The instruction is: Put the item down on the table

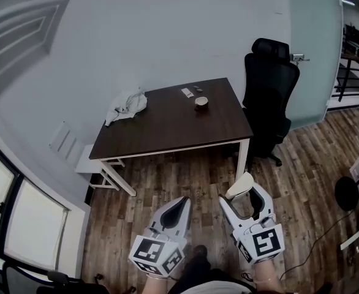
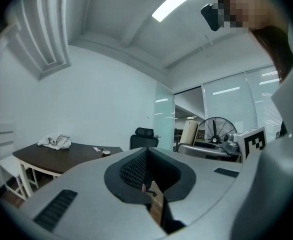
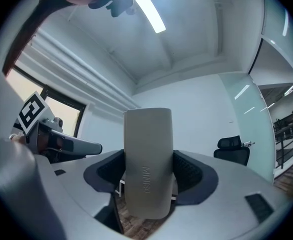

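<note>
The right hand-held gripper pinches a beige case. The left hand-held gripper is pressed together, empty. The table stands well apart, so the placing is not yet done.

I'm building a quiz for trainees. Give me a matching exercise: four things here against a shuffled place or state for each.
1. case
2. cloth
3. chair
4. left gripper

A. shut, empty
B. at the right side of the table
C. clamped in the right gripper
D. on the table's far left corner

Pairs: 1-C, 2-D, 3-B, 4-A
</note>
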`<state>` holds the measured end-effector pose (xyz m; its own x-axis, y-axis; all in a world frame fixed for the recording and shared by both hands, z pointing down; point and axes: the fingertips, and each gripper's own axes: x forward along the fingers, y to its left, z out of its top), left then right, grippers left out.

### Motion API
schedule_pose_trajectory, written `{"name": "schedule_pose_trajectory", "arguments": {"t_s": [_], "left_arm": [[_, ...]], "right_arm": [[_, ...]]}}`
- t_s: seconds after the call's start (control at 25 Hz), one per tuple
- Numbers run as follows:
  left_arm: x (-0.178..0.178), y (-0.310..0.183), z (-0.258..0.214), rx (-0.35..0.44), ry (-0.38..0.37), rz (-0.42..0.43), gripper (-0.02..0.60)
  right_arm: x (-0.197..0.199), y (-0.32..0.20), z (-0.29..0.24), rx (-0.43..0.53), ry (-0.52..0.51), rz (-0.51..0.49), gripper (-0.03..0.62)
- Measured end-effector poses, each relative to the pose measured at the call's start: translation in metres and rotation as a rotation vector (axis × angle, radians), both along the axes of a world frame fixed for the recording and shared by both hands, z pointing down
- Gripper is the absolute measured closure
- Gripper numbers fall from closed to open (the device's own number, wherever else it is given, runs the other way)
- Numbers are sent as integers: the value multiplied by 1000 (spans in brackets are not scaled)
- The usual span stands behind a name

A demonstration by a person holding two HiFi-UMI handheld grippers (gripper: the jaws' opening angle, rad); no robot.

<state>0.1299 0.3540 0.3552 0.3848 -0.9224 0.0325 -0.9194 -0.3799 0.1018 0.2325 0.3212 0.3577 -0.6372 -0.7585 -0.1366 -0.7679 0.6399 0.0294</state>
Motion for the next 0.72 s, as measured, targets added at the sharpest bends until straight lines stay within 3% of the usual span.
{"name": "schedule_pose_trajectory", "arguments": {"t_s": [0.36, 0.72], "left_arm": [[-11, -55, 8, -13, 0, 26, 563], [-41, -128, -1, 20, 10, 72, 563]], "right_arm": [[-5, -51, 14, -36, -22, 28, 290], [-44, -121, -2, -12, -10, 32, 290]]}}
